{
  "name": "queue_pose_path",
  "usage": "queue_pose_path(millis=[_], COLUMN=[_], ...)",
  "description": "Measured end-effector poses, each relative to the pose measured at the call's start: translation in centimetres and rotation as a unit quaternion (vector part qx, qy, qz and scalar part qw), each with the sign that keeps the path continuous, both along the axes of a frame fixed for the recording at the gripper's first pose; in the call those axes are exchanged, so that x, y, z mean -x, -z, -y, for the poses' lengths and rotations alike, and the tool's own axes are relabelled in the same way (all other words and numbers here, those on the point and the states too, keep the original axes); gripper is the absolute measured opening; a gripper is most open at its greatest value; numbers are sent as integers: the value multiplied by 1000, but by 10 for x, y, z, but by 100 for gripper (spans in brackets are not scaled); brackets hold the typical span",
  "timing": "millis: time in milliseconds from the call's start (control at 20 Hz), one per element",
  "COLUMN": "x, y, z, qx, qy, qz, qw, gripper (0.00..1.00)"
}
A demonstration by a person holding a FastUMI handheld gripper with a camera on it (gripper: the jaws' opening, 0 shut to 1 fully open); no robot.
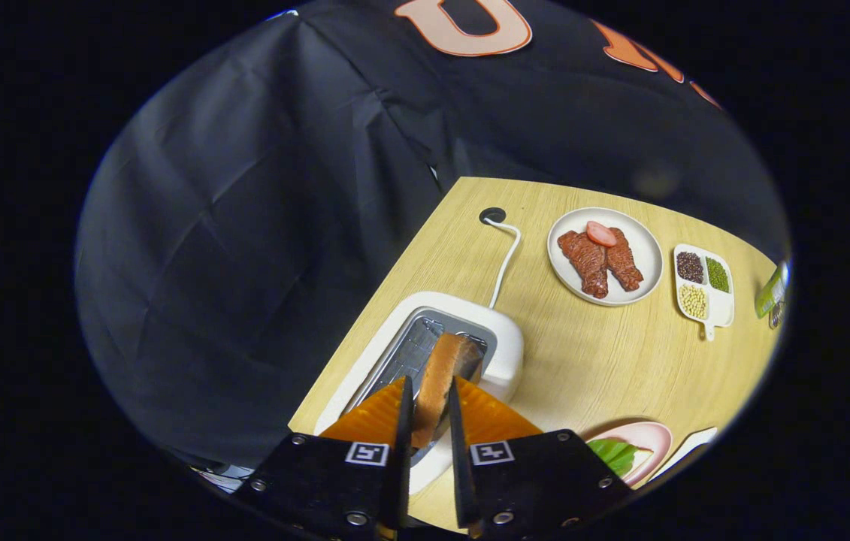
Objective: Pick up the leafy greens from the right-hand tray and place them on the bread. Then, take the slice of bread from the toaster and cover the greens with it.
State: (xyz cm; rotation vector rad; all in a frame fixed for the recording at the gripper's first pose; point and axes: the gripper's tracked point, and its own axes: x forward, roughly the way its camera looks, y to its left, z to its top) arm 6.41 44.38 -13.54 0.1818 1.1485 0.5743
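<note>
Hand-held gripper [431, 409] at bottom center of frame, fingers nearly closed, both pressing the faces of the bread slice [441, 379]. Slice stands on edge btwn the fingers, tilted a bit, its far end over the toaster [503, 349] slot. Toaster is white, sits on the wood counter [590, 361] just ahead of the fingers; white cord [506, 263] runs from it to a round port [492, 216] toward frame center.

Leafy greens [612, 453] lower right, lying on a pink plate [657, 436] w/ smth pale under them, can't tell if it's bread. White tray edge [688, 445] just beside that plate.

Upper right: white plate [639, 240] w/ meat pieces [599, 263] and a pink slice on top, then a 3-compartment dish [704, 288] of beans/grains. Green item at far right edge, too cut off to ID.
</note>
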Motion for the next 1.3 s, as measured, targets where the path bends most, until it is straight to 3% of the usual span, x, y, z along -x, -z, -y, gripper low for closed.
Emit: queue_pose_path(millis=[50,250,900,1300], x=[1,2,31,58], y=[0,-16,-80,-60], z=[3,11,77,139], qx=[-7,-45,-134,-131], qy=[1,8,5,31], qz=[-1,10,87,93], qw=[1000,999,987,986], gripper=[17,9,8,8])
